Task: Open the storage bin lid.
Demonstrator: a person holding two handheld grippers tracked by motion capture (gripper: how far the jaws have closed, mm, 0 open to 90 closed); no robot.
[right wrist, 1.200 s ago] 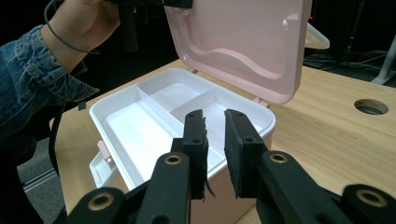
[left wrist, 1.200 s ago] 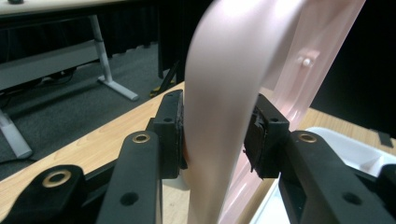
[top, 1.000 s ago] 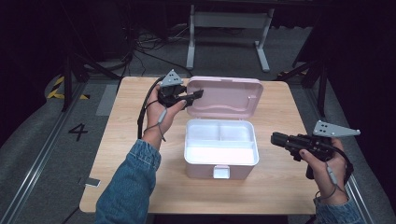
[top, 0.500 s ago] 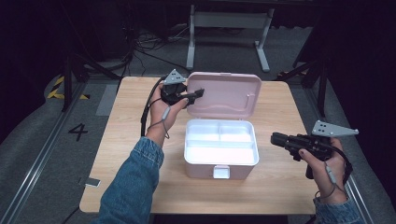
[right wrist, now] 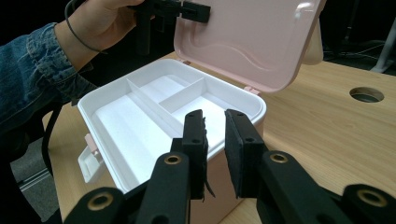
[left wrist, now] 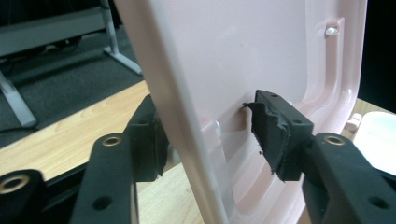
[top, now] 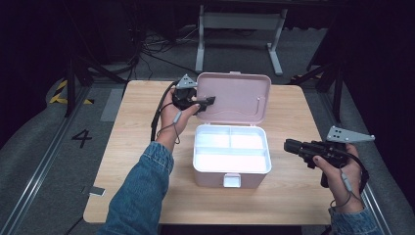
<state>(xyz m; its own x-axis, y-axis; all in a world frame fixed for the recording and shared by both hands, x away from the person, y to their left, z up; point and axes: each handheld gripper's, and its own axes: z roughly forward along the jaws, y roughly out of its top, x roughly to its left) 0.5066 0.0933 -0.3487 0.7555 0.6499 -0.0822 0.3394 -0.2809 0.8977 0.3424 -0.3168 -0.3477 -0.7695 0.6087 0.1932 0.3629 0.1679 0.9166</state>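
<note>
Pink box [top: 230, 169] (white divided tray inside), mid-table, pink lid [top: 237, 98] raised open

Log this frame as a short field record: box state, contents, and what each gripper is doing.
box: pink box on the wooden table, near its middle
lid: pink lid open, standing up behind the base
inside: white tray with three compartments, nothing visible in them
latch: white latch on the front wall, hanging loose
left gripper: left gripper at the lid's left edge; jaws straddle the edge with a gap on each side
right gripper: right gripper held right of the box, jaws a little apart, holding nothing
</note>
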